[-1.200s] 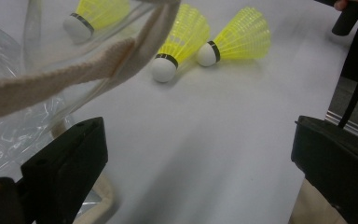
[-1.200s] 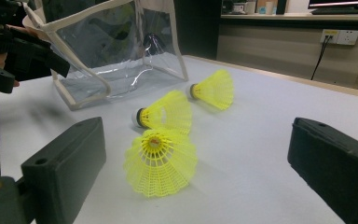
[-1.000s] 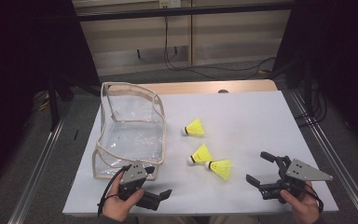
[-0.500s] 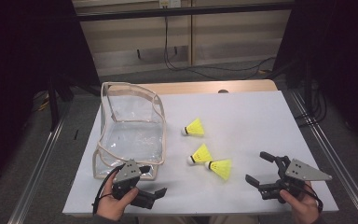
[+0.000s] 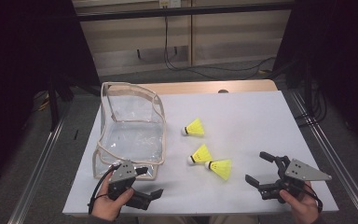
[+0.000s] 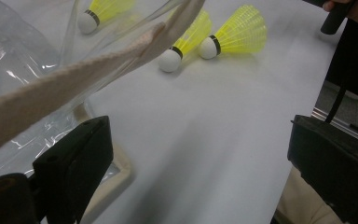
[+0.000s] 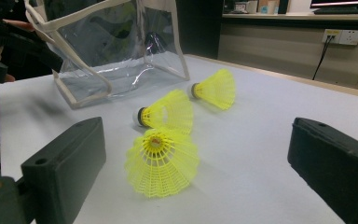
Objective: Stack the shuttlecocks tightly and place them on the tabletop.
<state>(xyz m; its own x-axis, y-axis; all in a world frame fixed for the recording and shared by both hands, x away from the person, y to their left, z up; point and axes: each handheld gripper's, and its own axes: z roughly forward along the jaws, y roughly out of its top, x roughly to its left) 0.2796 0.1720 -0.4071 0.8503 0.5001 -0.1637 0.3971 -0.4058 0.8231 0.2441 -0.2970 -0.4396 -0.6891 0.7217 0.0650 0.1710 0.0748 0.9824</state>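
Observation:
A clear plastic bag (image 5: 130, 130) with beige trim stands open at the table's left. Three yellow shuttlecocks (image 5: 194, 128) (image 5: 199, 154) (image 5: 220, 168) lie to its right. My left gripper (image 5: 150, 183) is open at the bag's near right corner. In the left gripper view its left jaw sits at the bag's bottom edge, and the beige trim (image 6: 74, 88) crosses above it. My right gripper (image 5: 257, 168) is open at the front right and empty. It points at the nearest shuttlecock (image 7: 163, 163), which lies just ahead of its jaws.
The white table top (image 5: 251, 116) has bare room behind and right of the shuttlecocks. Its front edge runs just under both hands. Metal rails (image 5: 335, 163) flank the table. Cables hang on the back wall.
My left gripper has shifted a little left and forward, closing on the bag's near right corner. The right gripper and the shuttlecocks have not moved.

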